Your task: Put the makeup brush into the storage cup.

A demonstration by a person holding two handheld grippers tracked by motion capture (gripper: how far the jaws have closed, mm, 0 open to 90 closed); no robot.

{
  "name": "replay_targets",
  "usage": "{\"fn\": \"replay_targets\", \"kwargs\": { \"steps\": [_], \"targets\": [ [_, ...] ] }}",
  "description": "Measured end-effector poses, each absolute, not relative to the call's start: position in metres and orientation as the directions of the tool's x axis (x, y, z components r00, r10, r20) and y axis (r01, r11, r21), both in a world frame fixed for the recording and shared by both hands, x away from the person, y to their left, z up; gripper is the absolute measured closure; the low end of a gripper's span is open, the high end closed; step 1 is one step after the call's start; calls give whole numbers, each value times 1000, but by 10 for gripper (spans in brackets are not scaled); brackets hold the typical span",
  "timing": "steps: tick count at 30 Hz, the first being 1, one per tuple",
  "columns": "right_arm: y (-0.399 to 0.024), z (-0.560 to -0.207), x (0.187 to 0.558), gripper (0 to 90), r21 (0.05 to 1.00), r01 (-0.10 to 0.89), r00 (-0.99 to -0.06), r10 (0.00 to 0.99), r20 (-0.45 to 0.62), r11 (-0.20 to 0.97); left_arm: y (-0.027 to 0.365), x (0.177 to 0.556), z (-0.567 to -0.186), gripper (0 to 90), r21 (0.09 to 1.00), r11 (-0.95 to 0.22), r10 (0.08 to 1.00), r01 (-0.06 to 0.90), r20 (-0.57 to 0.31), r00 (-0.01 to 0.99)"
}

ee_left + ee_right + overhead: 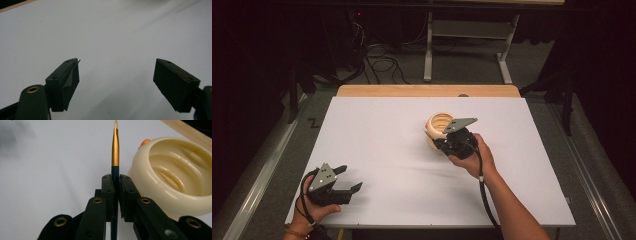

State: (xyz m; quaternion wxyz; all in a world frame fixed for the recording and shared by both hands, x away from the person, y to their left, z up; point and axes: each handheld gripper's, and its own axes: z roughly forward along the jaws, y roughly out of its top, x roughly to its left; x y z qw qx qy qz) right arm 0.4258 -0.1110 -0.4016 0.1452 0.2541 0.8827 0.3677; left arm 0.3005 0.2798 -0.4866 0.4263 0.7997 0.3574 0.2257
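Landmark is the cream face-shaped mould (438,131), sitting on the white table (387,150) a bit right of centre, toward the far edge. In the right gripper view it's a rounded cream form (175,175) with lips moulded in relief and a small orange bit (145,142) at its far rim. Right gripper (116,182) is pinching a thin brush (115,147): dark handle clamped between the jaws, gold ferrule and pale tip sticking out past them, just left of the mould in that view, not touching it. In the high view the right gripper (447,142) sits right at the mould's near side, right hand (474,157) behind it. Left gripper (348,181) is well away from the mould, down at the near-left corner of the table, held in the left hand (314,205). Its jaws are spread wide with nothing between them, just bare table (112,37) ahead in the left gripper view (116,75).
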Motion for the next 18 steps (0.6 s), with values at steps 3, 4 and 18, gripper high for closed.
{"fn": "replay_targets", "kwargs": {
  "steps": [3, 4, 18],
  "targets": [
    [-115, -399, 425, 847, 740, 339, -821, 566, -68, 581, 280, 301, -487, 216, 843, -381, 763, 380, 55, 644],
    [-116, -398, 424, 847, 749, 336, -819, 570, -67, 571, 280, 301, -487, 216, 843, -381, 764, 379, 56, 643],
    [-127, -390, 423, 847, 811, 301, -811, 582, -60, 503, 279, 301, -487, 204, 843, -381, 763, 378, 56, 644]
  ]
}}
